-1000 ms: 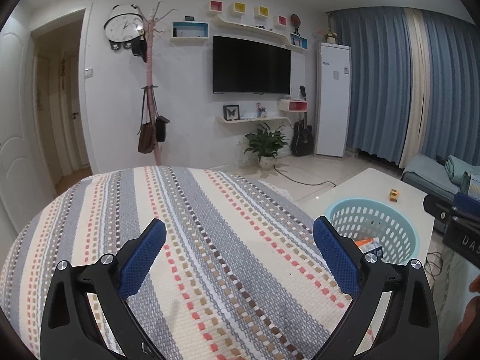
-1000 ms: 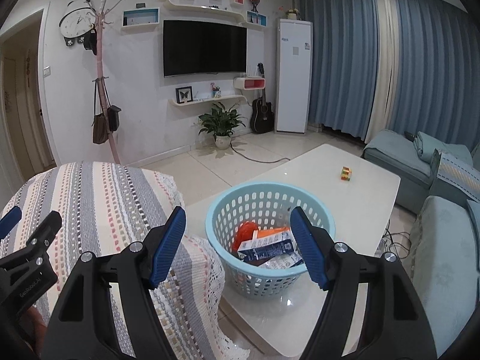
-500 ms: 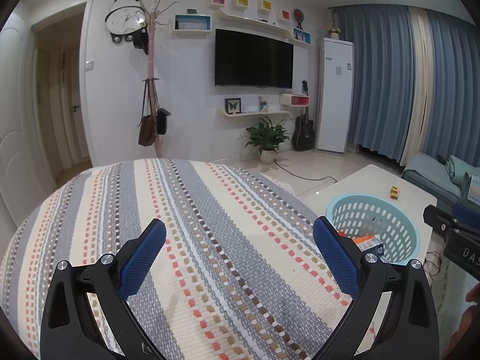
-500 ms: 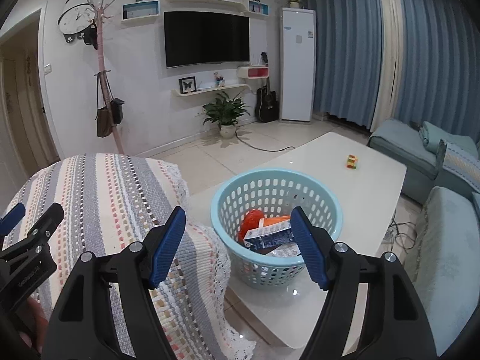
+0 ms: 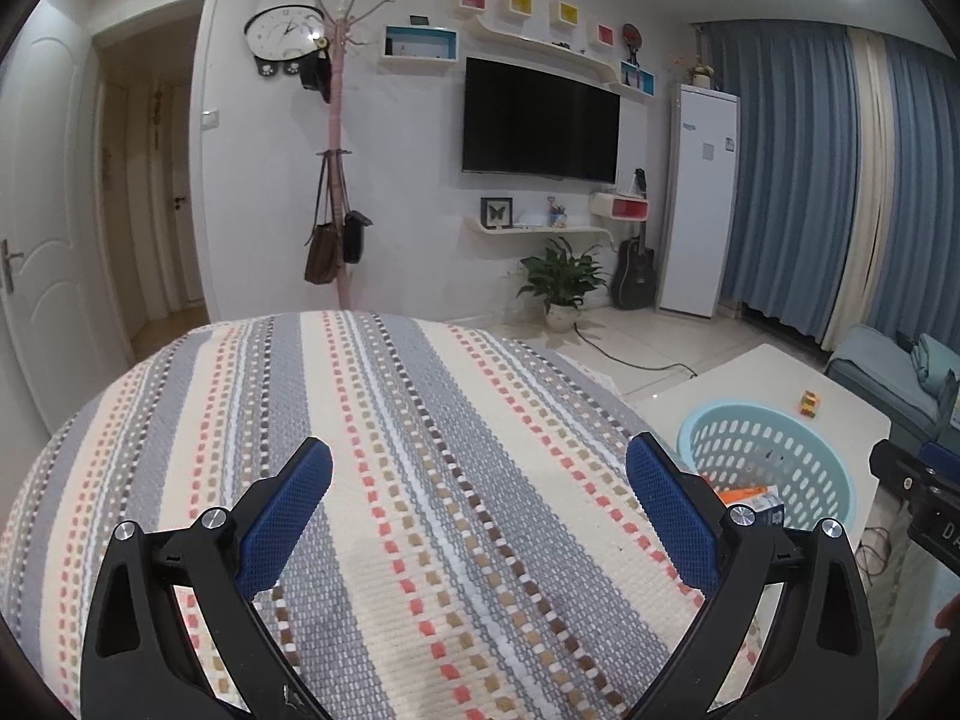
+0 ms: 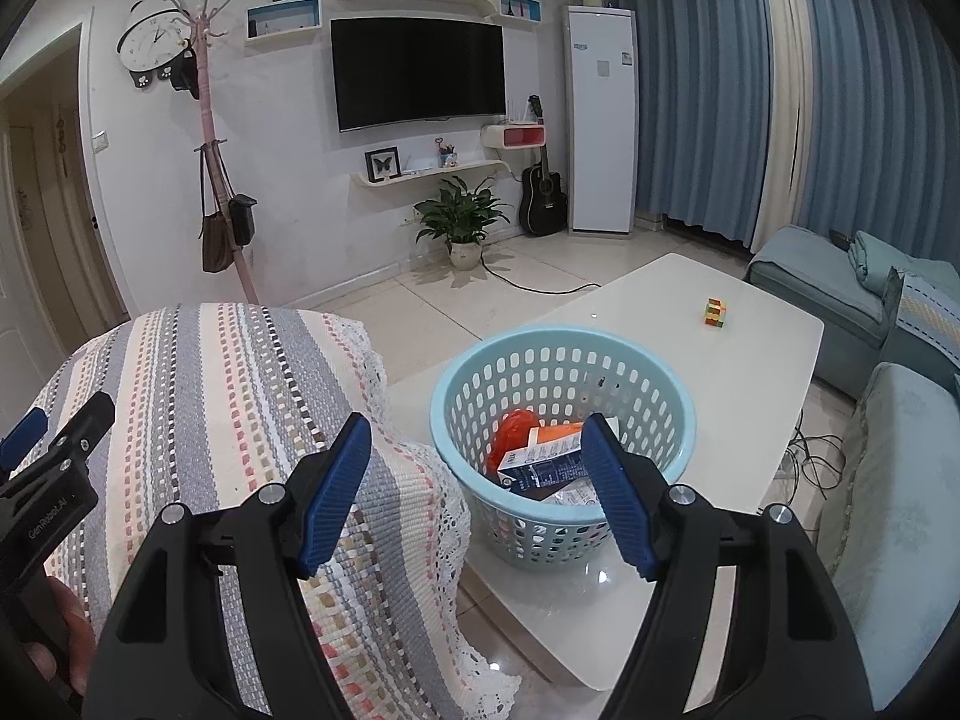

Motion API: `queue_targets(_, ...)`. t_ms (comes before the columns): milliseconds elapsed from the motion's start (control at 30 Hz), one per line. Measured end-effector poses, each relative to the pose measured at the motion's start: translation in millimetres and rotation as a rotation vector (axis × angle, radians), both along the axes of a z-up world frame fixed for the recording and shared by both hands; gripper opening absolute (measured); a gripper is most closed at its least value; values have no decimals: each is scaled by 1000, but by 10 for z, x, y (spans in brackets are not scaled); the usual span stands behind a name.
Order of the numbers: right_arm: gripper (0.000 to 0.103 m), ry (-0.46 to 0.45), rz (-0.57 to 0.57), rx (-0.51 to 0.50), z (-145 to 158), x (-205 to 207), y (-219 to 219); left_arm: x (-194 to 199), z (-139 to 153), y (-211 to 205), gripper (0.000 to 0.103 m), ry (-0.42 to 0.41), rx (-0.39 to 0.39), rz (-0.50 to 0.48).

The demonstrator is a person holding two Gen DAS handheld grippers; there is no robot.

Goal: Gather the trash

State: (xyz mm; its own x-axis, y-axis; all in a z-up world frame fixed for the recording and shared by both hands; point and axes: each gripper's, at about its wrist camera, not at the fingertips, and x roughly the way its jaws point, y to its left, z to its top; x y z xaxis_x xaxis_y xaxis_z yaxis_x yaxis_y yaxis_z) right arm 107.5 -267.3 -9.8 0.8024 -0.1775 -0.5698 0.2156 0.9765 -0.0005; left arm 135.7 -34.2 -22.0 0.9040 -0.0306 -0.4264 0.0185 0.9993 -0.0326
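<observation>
A light blue perforated basket [image 6: 651, 372] stands on the white low table [image 6: 756, 360]. Inside it lie an orange bag [image 6: 513, 435], a blue and white carton [image 6: 543, 468] and other wrappers. The basket also shows at the right of the left wrist view [image 5: 762, 456]. My right gripper [image 6: 477, 492] is open and empty, held above the table's near edge in front of the basket. My left gripper [image 5: 480, 516] is open and empty, held over the striped woven cloth [image 5: 384, 456].
A small coloured cube [image 6: 714, 312] sits on the far part of the white table. The striped cloth [image 6: 198, 396] covers a rounded piece of furniture at left. Teal sofas [image 6: 900, 480] stand at right. Cables [image 6: 810, 456] lie on the floor beside the table.
Both grippers have tilted up and drawn back a little, so the room sits lower in both views. Both stay open and empty. The basket's contents have not moved.
</observation>
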Motion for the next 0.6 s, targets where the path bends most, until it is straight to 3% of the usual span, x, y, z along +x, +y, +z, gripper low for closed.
queue_targets(600,69,-1,13,-10,-14,-12,43,-40,43,-19,95,-21,19,23)
